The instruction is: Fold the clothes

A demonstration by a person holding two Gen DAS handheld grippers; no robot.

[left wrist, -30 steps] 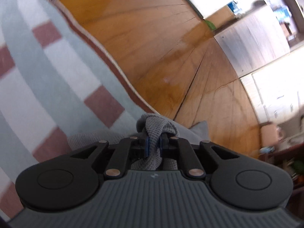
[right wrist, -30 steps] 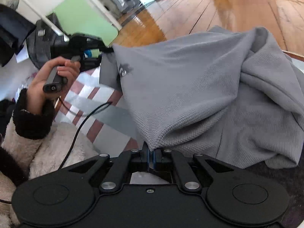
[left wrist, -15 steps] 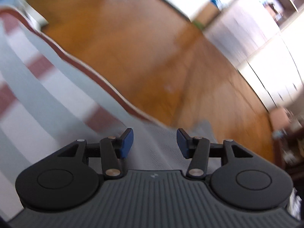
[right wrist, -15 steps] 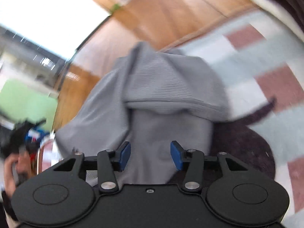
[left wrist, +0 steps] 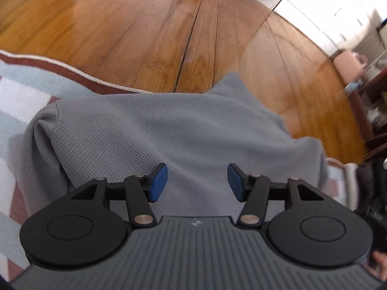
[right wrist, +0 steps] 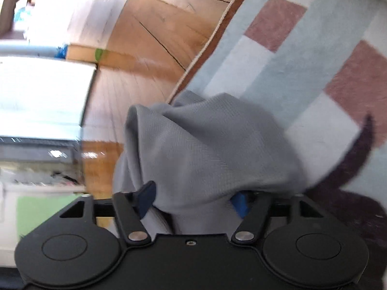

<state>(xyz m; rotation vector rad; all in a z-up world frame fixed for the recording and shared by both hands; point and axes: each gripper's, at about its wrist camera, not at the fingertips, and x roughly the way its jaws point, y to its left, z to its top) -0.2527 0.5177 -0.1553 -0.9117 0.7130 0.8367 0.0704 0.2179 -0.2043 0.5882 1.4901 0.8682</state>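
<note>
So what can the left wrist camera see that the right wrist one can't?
Only the left wrist view shows a pink container beside dark shelving across the floor. Only the right wrist view shows a dark cloth under the garment's edge and a pale green panel. Both show the grey knit garment, the checked rug and the wooden floor.

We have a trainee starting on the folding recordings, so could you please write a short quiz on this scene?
1. True or false: the rug is one plain colour.
2. The floor beside the rug is: A tile, B wooden boards, C concrete.
3. Which gripper has the grey garment bunched between its fingers?
Key: 1 false, it is checked. 2 B. 3 the right gripper, whose jaws have just been closing.
</note>
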